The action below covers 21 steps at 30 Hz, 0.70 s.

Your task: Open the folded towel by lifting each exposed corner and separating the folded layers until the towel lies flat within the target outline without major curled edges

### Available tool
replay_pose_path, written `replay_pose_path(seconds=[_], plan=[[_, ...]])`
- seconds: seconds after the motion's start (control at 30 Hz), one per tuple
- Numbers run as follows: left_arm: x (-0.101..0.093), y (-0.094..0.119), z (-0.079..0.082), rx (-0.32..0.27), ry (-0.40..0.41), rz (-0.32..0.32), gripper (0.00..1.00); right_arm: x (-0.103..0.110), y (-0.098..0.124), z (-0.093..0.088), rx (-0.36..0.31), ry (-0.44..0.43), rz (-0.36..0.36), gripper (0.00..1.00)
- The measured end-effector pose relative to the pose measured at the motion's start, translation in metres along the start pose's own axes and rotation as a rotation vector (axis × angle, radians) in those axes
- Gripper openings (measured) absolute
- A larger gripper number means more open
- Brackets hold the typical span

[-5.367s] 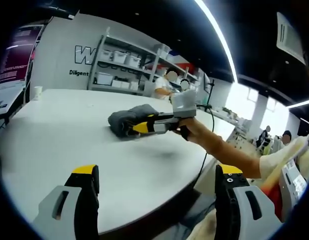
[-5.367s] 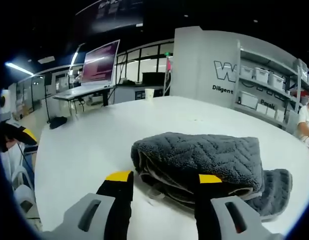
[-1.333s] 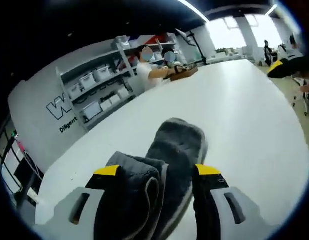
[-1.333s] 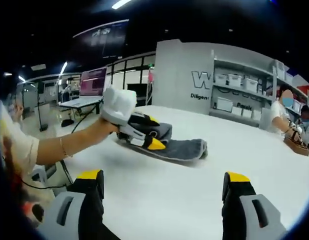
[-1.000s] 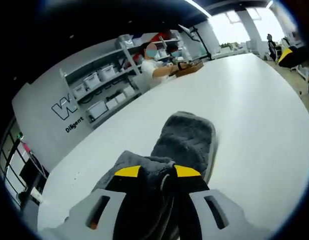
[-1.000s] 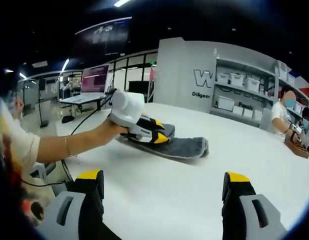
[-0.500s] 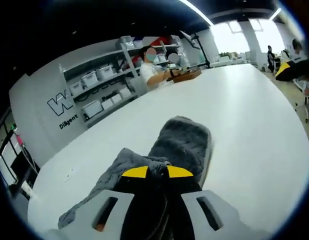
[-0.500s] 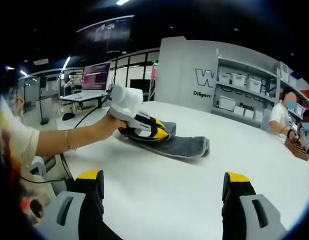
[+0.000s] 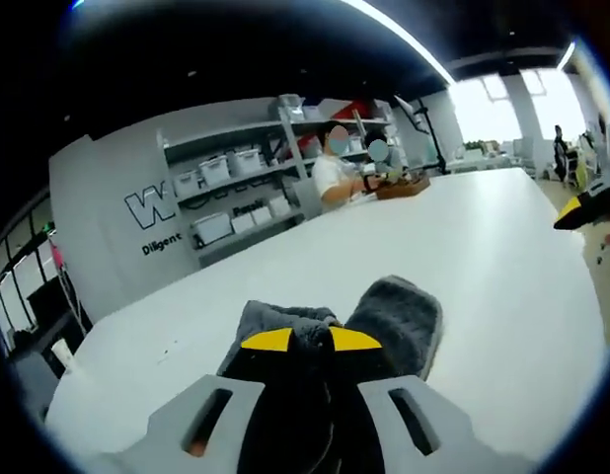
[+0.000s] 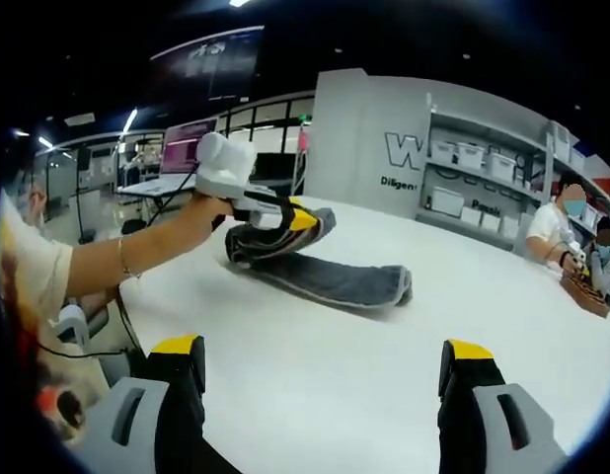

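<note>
Left gripper [image 9: 310,341] has its jaws closed on a raised fold of the grey towel [image 9: 399,316]; beyond the tips, the remaining towel lies on the white table [image 9: 502,257]. Right gripper [image 10: 325,360] hangs above the table with jaws wide apart and empty, the towel [image 10: 335,279] well ahead of them, one end lifted by the left gripper [image 10: 290,219].

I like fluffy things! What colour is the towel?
Dark grey; the towel shows best in the right gripper view.
</note>
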<state>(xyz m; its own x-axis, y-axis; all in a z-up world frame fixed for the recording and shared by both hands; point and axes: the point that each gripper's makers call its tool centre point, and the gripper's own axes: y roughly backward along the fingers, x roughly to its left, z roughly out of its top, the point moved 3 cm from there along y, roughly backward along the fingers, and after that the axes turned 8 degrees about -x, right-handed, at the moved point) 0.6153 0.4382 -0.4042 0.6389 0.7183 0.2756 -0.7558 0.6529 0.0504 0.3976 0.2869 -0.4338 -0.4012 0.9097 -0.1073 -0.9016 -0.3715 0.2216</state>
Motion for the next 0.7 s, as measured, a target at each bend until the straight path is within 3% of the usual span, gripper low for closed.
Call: replay_pose_path(seconds=[0.23,0.43,0.7], plan=[[0.037,0.033,0.015,-0.111,0.081,0.100,0.10,0.000,-0.003,-0.004,0.015,0.002,0.005,0.99],[0.073,0.061,0.022,-0.141,0.069,0.180,0.11,0.000,-0.004,-0.006,0.028,0.003,0.005,0.99],[0.126,0.102,0.007,-0.157,0.113,0.316,0.11,0.000,-0.007,-0.007,0.032,0.017,0.010,0.99]])
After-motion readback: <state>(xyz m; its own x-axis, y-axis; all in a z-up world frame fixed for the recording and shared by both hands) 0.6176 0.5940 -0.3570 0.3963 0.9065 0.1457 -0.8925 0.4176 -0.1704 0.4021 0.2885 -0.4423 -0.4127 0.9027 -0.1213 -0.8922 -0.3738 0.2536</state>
